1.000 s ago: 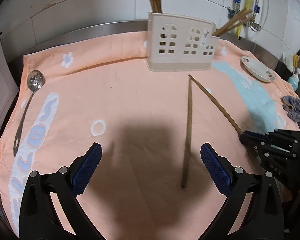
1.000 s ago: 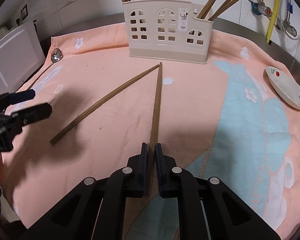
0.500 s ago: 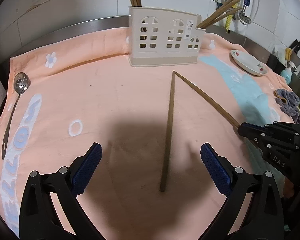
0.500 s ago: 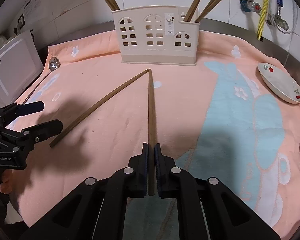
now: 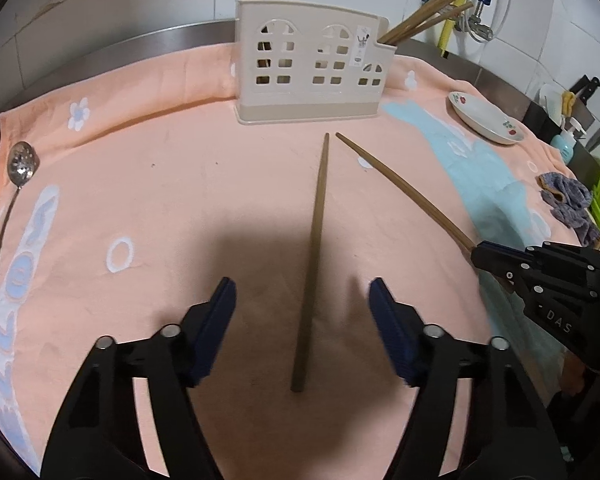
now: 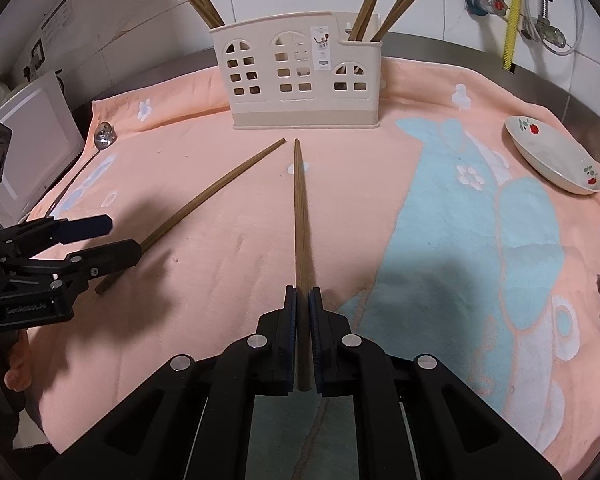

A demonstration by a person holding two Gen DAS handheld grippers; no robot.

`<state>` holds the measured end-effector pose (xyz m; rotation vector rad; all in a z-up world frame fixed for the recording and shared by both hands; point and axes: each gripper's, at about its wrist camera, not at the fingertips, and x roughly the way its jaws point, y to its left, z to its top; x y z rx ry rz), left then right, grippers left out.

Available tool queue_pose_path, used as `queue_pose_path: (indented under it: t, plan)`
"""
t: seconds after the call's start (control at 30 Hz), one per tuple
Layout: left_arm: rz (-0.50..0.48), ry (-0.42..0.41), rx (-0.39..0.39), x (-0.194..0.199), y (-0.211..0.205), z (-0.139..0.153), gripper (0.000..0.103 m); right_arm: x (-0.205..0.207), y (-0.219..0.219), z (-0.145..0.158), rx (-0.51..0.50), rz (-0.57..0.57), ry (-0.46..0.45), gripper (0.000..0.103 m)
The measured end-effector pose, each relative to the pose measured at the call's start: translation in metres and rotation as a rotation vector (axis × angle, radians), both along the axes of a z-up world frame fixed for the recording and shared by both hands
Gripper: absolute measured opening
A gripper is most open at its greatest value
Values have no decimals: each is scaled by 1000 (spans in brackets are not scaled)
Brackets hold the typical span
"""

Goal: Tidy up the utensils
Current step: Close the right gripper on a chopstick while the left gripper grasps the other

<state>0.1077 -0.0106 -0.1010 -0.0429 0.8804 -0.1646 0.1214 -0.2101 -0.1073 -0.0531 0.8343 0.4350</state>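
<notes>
Your work surface is a peach towel [image 5: 172, 184] spread over the counter, with the cream utensil holder [image 5: 312, 76] standing at its far edge, chopsticks already leaning out of both end compartments; a slotted spoon [image 5: 20, 168] lies apart at the towel's left edge, and a small dish [image 6: 556, 160] sits off to the right

Two loose chopsticks lie in a narrow V, thin tips nearly meeting just in front of the holder, thick ends spread toward you; each long axis runs from you toward the holder

Your right gripper [image 6: 304, 320] is clamped shut on the thick end of the right chopstick [image 6: 300, 216], which runs straight out between its pads; your left gripper [image 5: 302, 328] holds nothing, its jaws closing with the thick end of the left chopstick [image 5: 316, 240] lying between the pads, not yet touched

To do this well, I'd say keep the left gripper centred over that end so both pads meet the stick squarely; grip low to the towel, near the thick end; let it close fully before lifting
</notes>
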Motion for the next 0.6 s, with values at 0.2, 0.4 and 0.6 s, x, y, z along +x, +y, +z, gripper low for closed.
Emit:
queue_pose_path:
  t: [0.2,0.4,0.6]
  plan:
    - [-24,18,-8,4,-4,-4,44,0,-3,-2,9,-6,4,7]
    - [-37,32,-11,6,-7,-9,30,1,-4,-2,13,-10,9,7]
    - [-36,40,-16,10,-6,-12,19,2,-4,-3,15,-10,11,7]
